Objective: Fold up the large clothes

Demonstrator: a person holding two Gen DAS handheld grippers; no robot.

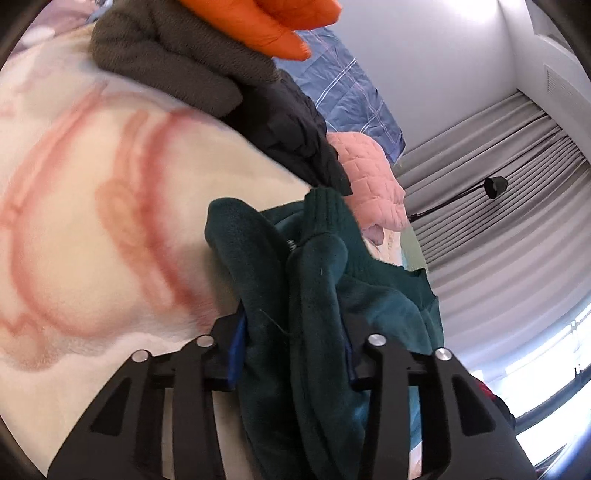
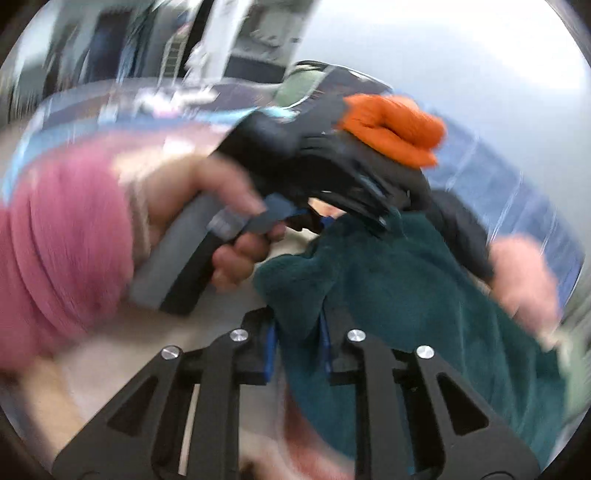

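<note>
Both tools are clamped on the same dark green fleece garment (image 1: 321, 280). Our left tool (image 1: 291, 354) has a thick bunched roll of the fleece pressed between its blue-lined pads, and our right tool (image 2: 299, 347) pinches a thinner edge of it, its jaws much nearer together. We read this as two grips on separate parts of one garment, so that it can be lifted and spread out before any fold is made.

From the left wrist view, the fleece runs from the jaws at 6 o'clock up toward the centre, lying on the cream bed cover with red line drawings (image 1: 92, 229). Other clothes are piled beyond it: a brown knit (image 1: 166, 55) at 11 o'clock, a black garment (image 1: 291, 133) just past the fleece, an orange puffy piece (image 1: 291, 26) at 12 o'clock, and a pink quilted piece (image 1: 369, 177) toward 2 o'clock. Grey curtains (image 1: 498, 177) hang at 3 o'clock.

The right wrist view is blurred. At 9 o'clock it shows the person's left hand (image 2: 207, 221) in a pink sleeve (image 2: 62, 236), squeezing the handle of the other tool, whose head reaches over the fleece at about 1 o'clock.

We judge the task barely begun: the garment is crumpled, not yet laid flat, and the neighbouring pile sits close enough to snag when it is pulled free.
</note>
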